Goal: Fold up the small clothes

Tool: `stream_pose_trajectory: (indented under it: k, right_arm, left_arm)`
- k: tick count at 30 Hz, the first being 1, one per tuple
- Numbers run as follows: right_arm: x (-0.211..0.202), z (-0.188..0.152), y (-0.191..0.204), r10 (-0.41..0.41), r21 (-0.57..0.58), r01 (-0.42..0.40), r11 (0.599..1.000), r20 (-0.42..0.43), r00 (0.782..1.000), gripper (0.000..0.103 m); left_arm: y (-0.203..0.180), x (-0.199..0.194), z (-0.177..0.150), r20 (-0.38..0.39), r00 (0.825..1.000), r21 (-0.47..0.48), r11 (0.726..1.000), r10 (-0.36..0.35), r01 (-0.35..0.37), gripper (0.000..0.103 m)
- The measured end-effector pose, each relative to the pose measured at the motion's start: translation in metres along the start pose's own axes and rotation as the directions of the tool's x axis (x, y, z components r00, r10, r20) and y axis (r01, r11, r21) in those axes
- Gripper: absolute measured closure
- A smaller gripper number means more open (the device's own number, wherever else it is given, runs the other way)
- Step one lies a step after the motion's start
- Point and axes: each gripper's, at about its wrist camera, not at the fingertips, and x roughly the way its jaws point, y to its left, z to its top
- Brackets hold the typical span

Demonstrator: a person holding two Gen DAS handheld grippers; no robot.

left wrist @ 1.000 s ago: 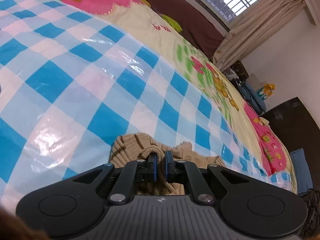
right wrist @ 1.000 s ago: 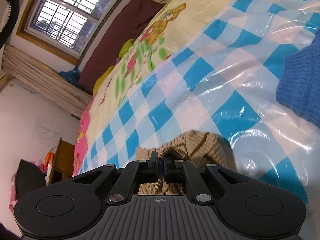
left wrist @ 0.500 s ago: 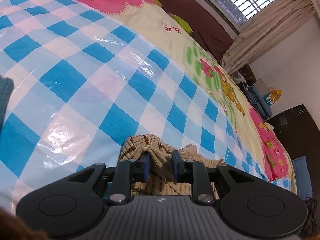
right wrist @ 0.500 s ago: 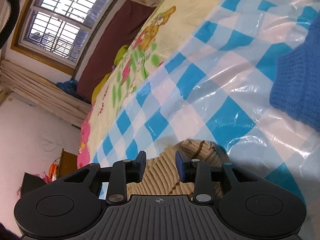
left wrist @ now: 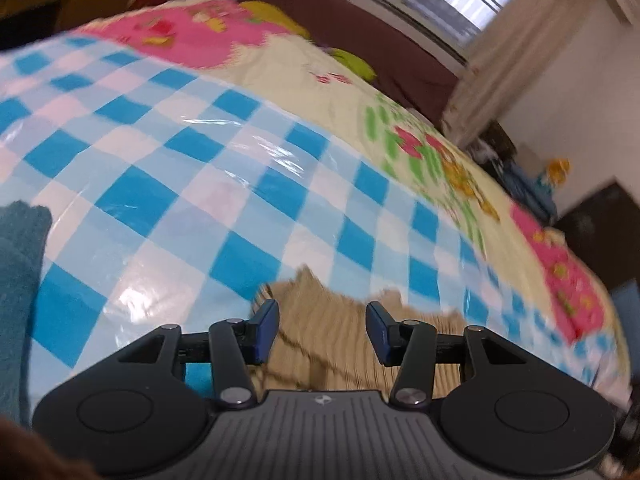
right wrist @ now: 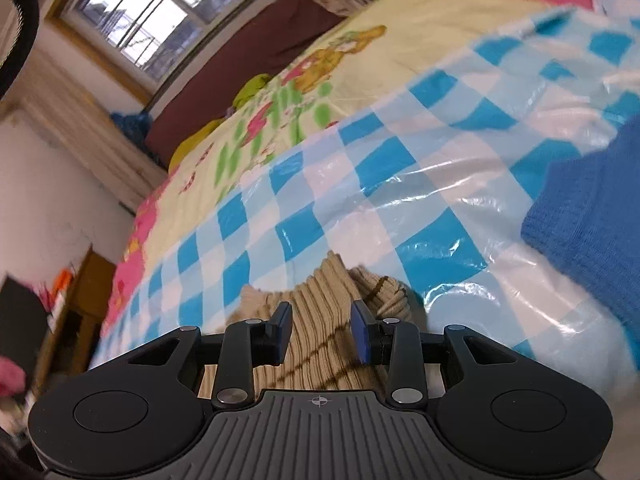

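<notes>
A small beige ribbed knit garment (left wrist: pixel 320 320) with thin brown stripes lies on the blue-and-white checked plastic sheet (left wrist: pixel 168 200). My left gripper (left wrist: pixel 322 330) hovers just above it, its jaws opening, with the knit below the gap and the pads clear of it. In the right wrist view the same beige garment (right wrist: pixel 320 320) lies under my right gripper (right wrist: pixel 320 334), which stands open with its pads apart from the cloth. The near part of the garment is hidden behind both gripper bodies.
A dark teal cloth (left wrist: pixel 16 280) lies at the left edge of the left wrist view. A blue knit garment (right wrist: pixel 592 216) lies on the checked sheet (right wrist: pixel 360 184) to the right. A floral bedspread (left wrist: pixel 400 128) stretches beyond, with a window (right wrist: pixel 152 12) behind.
Both grippers were shut on folds of the beige garment and have let go. The left jaws have spread further still, and that gripper has lifted a little off the cloth.
</notes>
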Motion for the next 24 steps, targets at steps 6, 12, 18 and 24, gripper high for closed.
stream_pose_trajectory:
  k: [6,12,18,24]
  right_arm:
    - [0.008,-0.018,0.004,-0.106,-0.155,0.1,0.983,-0.031,0.994,0.072]
    - [0.017,-0.014,-0.022,-0.184,-0.104,0.177,0.979,-0.052,0.982,0.07]
    - [-0.011,-0.025,-0.004,-0.185,-0.155,0.182,0.971,-0.005,0.983,0.07]
    - [-0.04,-0.061,0.006,-0.129,-0.226,0.115,0.967,-0.048,0.99,0.07]
  left_arm:
    - [-0.016,0.012,-0.045,-0.069,0.995,0.144,0.988,0.072,-0.062,0.051]
    - [-0.003,0.014,-0.052,-0.078,0.986,0.138,0.981,0.148,-0.137,0.051]
    - [0.002,-0.014,-0.058,-0.052,0.99,0.102,0.987,0.128,-0.122,0.051]
    - [0.009,-0.031,-0.084,-0.084,0.992,0.088,0.992,0.099,-0.091,0.051]
